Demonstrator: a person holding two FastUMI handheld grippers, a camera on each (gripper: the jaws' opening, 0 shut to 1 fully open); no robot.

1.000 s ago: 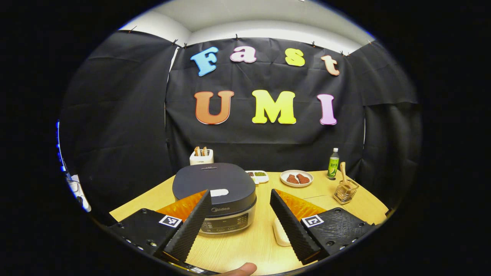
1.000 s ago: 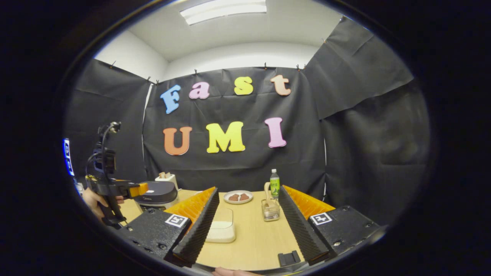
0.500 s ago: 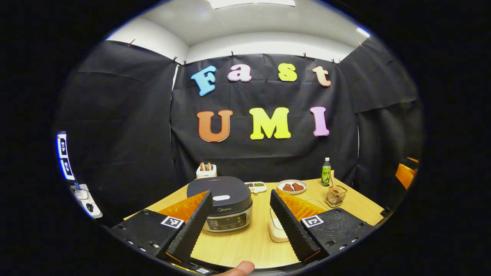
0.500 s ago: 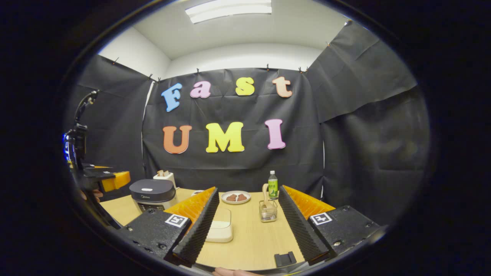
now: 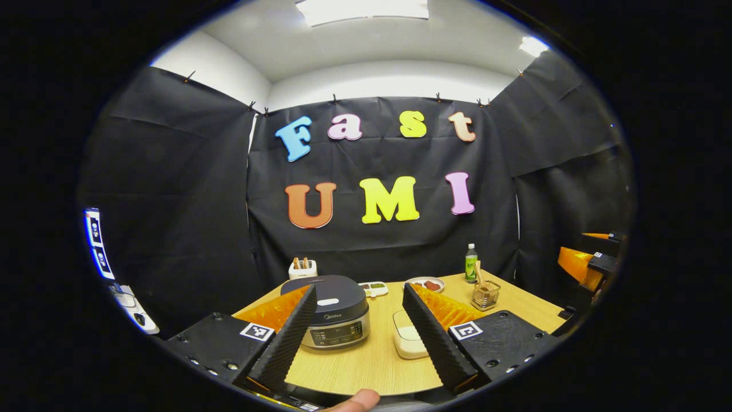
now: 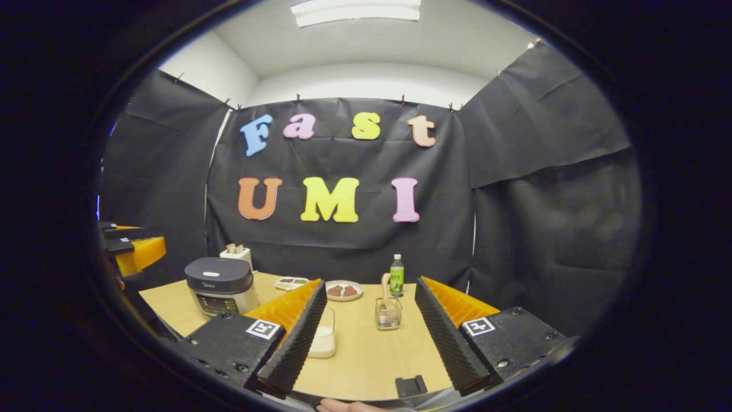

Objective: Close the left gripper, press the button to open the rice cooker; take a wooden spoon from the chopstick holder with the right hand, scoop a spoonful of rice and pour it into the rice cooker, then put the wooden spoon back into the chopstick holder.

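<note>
Left gripper view, nearest first: the left gripper (image 5: 359,337) has its jaws spread wide with nothing between them, held back over the near edge of the light wooden table (image 5: 366,366), and a fingertip (image 5: 359,400) shows at 6 o'clock. Between the fingers stands the dark-lidded, silver-bodied rice cooker (image 5: 333,312) at 11 o'clock, lid down, well in from the table's left edge. Just beside it at 1 o'clock sits the white rectangular rice container (image 5: 407,341), partly hidden by the right finger. Bare tabletop runs between these two and on toward the near edge. Farther off at 2 o'clock the clear chopstick holder (image 5: 484,294) carries the upright wooden spoon (image 5: 478,273), with free surface around it. Behind it stands a green bottle (image 5: 470,263), with a white plate of brown food (image 5: 426,283) and a small white divided dish (image 5: 373,288) along the back, and a white toaster (image 5: 302,268) by the far edge. In the right gripper view the right gripper (image 6: 366,337) is likewise wide open and empty, above the near edge; the chopstick holder (image 6: 388,313) lies straight ahead at 12 o'clock across open table, and the rice cooker (image 6: 220,284) at 10 o'clock.
</note>
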